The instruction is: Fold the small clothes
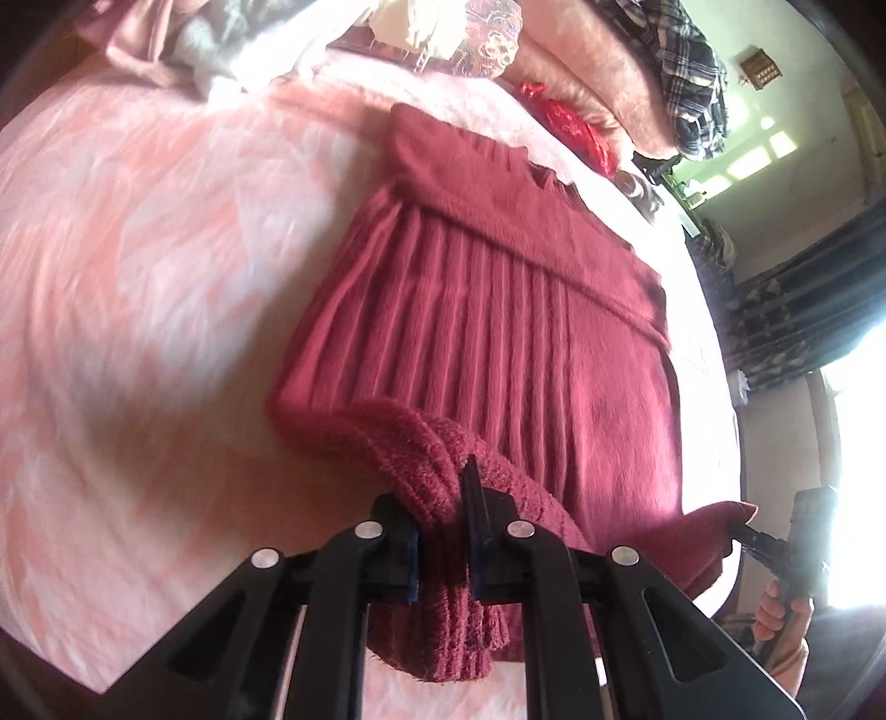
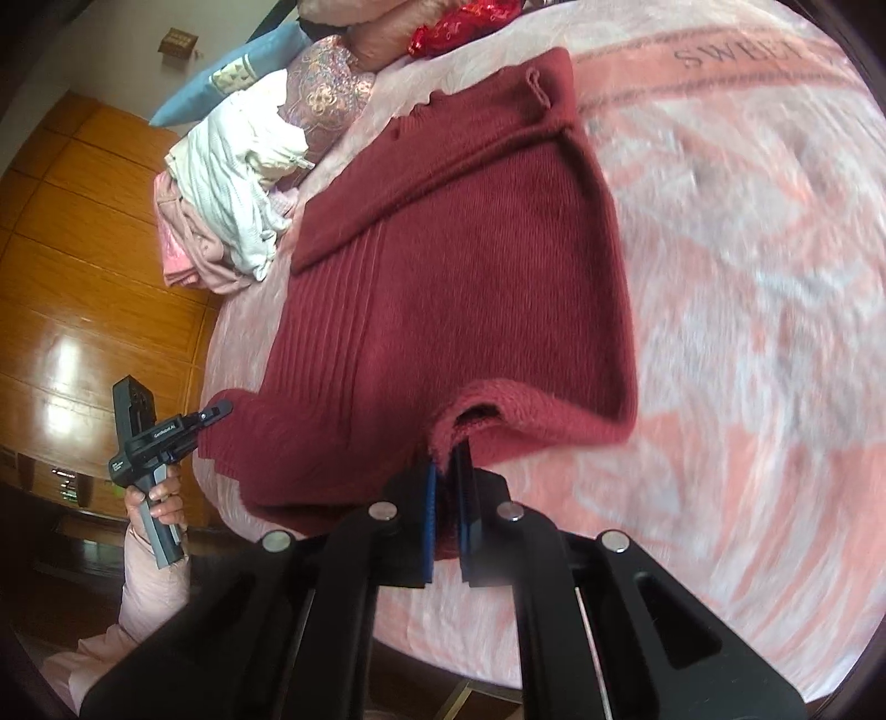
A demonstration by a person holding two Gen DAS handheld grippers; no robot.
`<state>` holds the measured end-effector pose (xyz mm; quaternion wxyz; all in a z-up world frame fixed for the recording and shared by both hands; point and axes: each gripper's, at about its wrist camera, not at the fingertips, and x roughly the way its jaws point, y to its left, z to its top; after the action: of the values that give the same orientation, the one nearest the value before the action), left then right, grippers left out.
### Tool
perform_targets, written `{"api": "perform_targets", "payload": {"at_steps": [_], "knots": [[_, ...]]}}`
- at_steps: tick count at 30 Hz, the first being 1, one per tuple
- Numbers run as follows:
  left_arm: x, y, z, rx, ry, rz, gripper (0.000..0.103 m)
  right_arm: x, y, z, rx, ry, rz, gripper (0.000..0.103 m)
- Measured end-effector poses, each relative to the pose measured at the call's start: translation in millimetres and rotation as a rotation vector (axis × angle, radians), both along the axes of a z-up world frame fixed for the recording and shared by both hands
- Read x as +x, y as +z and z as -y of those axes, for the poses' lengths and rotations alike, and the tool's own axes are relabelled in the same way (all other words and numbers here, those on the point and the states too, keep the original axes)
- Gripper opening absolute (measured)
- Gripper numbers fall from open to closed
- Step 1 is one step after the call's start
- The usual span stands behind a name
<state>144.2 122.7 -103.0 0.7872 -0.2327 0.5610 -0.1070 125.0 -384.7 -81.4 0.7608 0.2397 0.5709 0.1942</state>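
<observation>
- A dark red knitted sweater [image 1: 498,310] lies spread flat on a bed covered by a pink and white patterned blanket [image 1: 138,249]; its sleeves are folded across the upper body
- The left claw [image 1: 443,531] is pinching a bunched corner of the sweater's near hem, and the thick knit is gathered between the blue-lined pads and hangs down below them
- The right claw [image 2: 447,498] is pressed together on the other corner of the same hem; a raised fold of the knit arches just above its tips
- In the right wrist view the left claw also shows at the left edge, its tip gripping the sweater's corner, with the person's left hand [image 2: 158,498] wrapped round the grey handle and a pale pink sleeve [image 2: 149,592] below it
- In the left wrist view the right claw appears small at the right edge, holding the far hem corner lifted off the blanket, with fingers around its handle
- The hem edge between the two claws is raised, while the rest of the sweater rests on the bed
- Beyond the sweater's top end sit a heap of white and pink clothes [image 2: 232,183], a floral pillow [image 2: 326,94] and a bright red cloth item [image 2: 459,22]
- Wooden panelling [image 2: 83,249] stands beside the bed
</observation>
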Motion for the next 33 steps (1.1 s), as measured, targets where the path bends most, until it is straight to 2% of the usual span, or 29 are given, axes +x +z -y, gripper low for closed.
{"api": "perform_targets", "payload": {"at_steps": [6, 11, 15, 16, 17, 19, 23, 25, 26, 27, 28, 30, 32, 33], "knots": [[56.3, -10.9, 3.9, 0.009, 0.03, -0.003, 0.012, 59.7, -8.7, 6.2, -0.013, -0.044, -0.015, 0.005], [106.5, -34.9, 0.7, 0.019, 0.097, -0.04, 0.012, 109.7, -34.9, 19.3, -0.016, -0.107, -0.071, 0.005], [133.1, -59.2, 1.8, 0.036, 0.113, -0.088, 0.013, 140.8, -59.2, 22.1, -0.02, -0.145, -0.126, 0.005], [139.2, -65.2, 3.9, 0.044, 0.109, -0.1, 0.014, 147.0, -65.0, 23.7, -0.018, -0.156, -0.145, 0.008], [143.8, -69.3, 4.6, 0.046, 0.108, -0.111, 0.016, 150.2, -68.4, 26.4, -0.02, -0.174, -0.161, 0.014], [149.5, -71.6, 2.4, 0.028, 0.111, -0.128, 0.02, 156.9, -69.4, 31.6, -0.035, -0.196, -0.159, 0.019], [155.5, -64.3, -13.6, -0.059, 0.136, -0.164, 0.021, 160.9, -56.5, 42.7, -0.051, -0.209, -0.123, 0.021], [152.9, -53.2, -24.7, -0.093, 0.15, -0.144, 0.021, 159.0, -48.5, 45.3, -0.084, -0.196, -0.1, 0.021], [149.2, -44.9, -31.3, -0.087, 0.165, -0.117, 0.028, 156.0, -43.9, 46.2, -0.1, -0.189, -0.088, 0.021], [143.7, -33.4, -40.0, -0.066, 0.187, -0.074, 0.034, 152.3, -38.2, 46.3, -0.116, -0.176, -0.073, 0.021], [139.4, -24.6, -46.8, -0.049, 0.203, -0.04, 0.049, 148.4, -34.3, 46.5, -0.125, -0.159, -0.061, 0.023], [133.2, -12.0, -55.8, 0.003, 0.225, 0.008, 0.051, 143.0, -26.8, 42.2, -0.154, -0.118, -0.037, 0.031], [127.9, -0.5, -57.6, 0.094, 0.205, 0.047, 0.051, 140.5, -21.4, 34.6, -0.187, -0.083, -0.017, 0.042], [126.9, 2.2, -55.3, 0.126, 0.182, 0.059, 0.051, 140.0, -20.3, 30.3, -0.198, -0.061, -0.008, 0.043]]}}
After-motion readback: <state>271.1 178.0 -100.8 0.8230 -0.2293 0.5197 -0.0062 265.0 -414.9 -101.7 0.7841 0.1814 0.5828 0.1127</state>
